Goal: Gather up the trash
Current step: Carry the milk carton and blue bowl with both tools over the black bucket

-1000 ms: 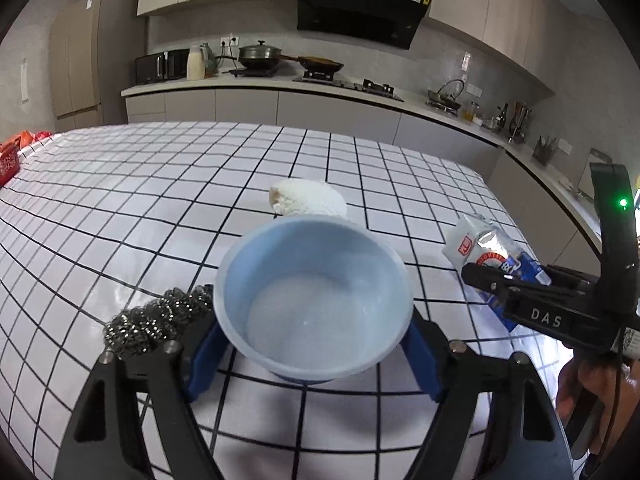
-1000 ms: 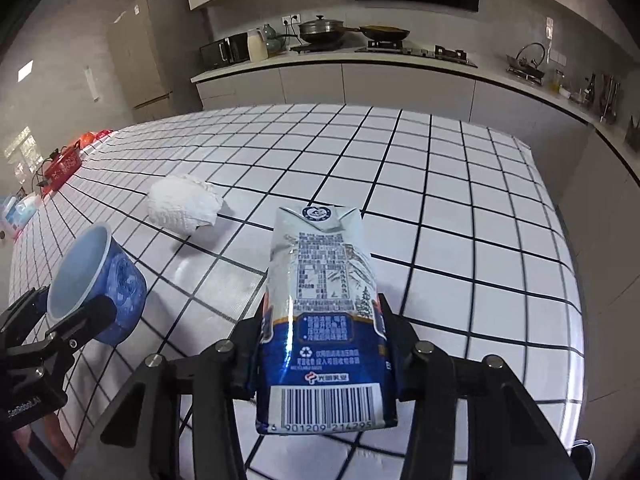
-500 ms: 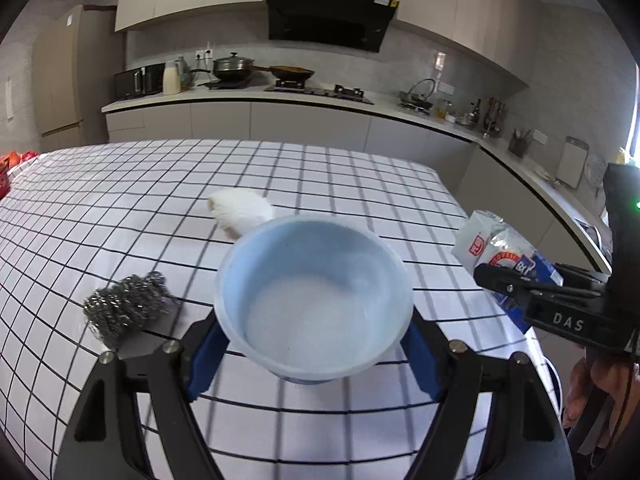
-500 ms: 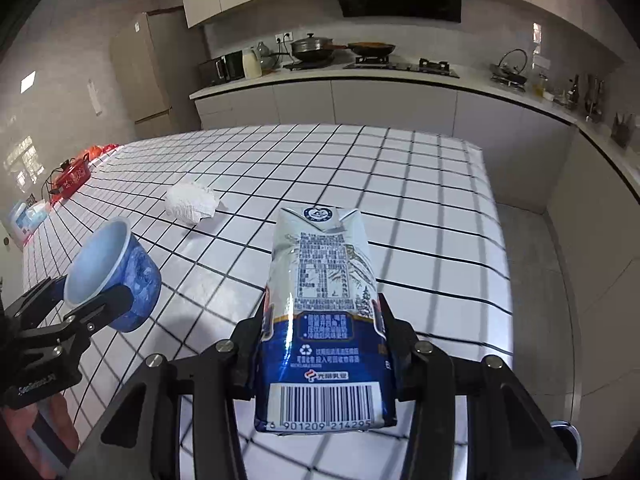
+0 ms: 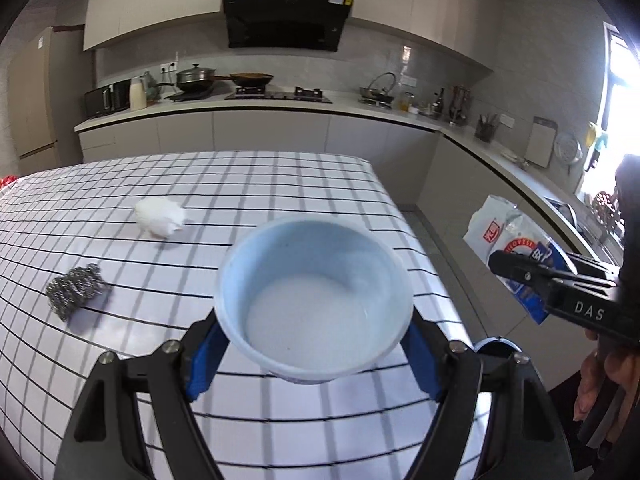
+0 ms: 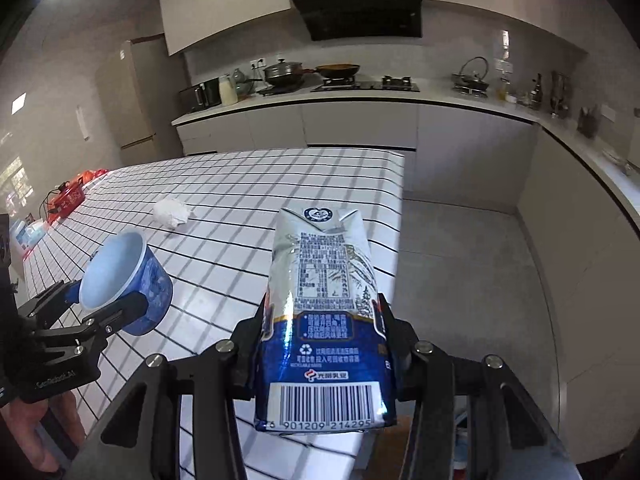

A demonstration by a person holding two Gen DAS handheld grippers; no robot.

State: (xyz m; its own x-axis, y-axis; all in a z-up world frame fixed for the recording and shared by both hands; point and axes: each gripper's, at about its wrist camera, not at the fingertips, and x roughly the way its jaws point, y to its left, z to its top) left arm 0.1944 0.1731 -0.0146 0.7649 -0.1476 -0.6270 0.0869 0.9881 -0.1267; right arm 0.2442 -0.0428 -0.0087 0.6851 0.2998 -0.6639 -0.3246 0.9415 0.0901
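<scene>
Both grabs were done: left gripper (image 5: 314,354) clamped the cup (image 5: 314,300) between its fingers, right gripper (image 6: 322,340) squeezed the milk carton (image 6: 322,320). Next up, probably carrying both to a bin.

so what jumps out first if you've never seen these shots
The blue cup, clamped empty in the left gripper, fills the left view, held above the near edge of the checked table. In the right view a crumpled milk carton stands barcode-down in the right gripper. Left on the table are a white tissue wad and, nearer, a steel scourer.
</scene>
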